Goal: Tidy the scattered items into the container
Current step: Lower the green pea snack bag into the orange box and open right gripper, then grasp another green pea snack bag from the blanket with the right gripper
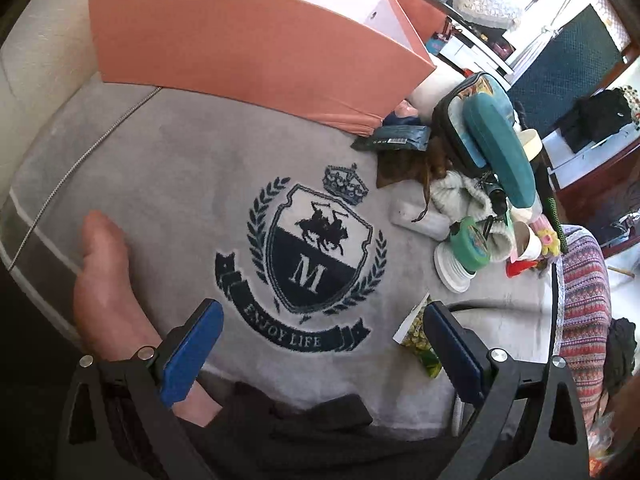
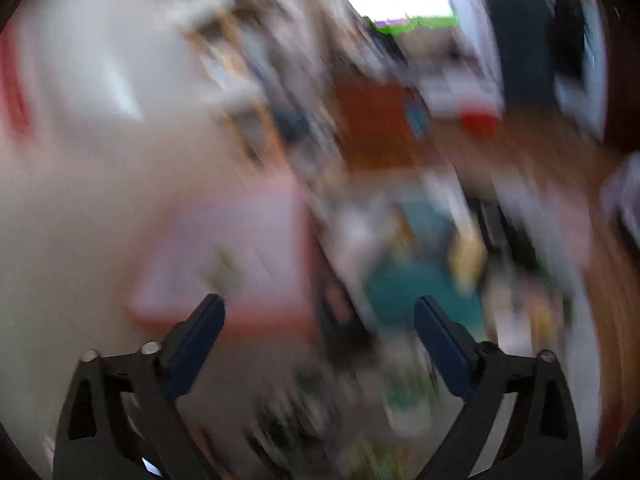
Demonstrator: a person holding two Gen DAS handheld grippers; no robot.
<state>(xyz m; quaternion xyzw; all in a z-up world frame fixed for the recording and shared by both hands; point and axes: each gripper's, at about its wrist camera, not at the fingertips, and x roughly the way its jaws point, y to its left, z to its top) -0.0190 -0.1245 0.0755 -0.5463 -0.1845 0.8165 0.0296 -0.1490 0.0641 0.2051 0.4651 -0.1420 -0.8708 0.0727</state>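
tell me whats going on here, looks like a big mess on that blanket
A person is tidying clutter with a gripper in each hand. The left gripper hangs open over a grey blanket, holding nothing; an orange box stands behind, and a pile with a teal case sits to the right. The right gripper is open and empty too; its view is too blurred to tell more.

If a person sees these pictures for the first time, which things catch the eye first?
First, the dark blue crest woven into the grey blanket, in the middle of the left wrist view. Behind it stands an orange box, and to the right lies a pile of clutter with a teal case on top. The right wrist view is mostly blur.
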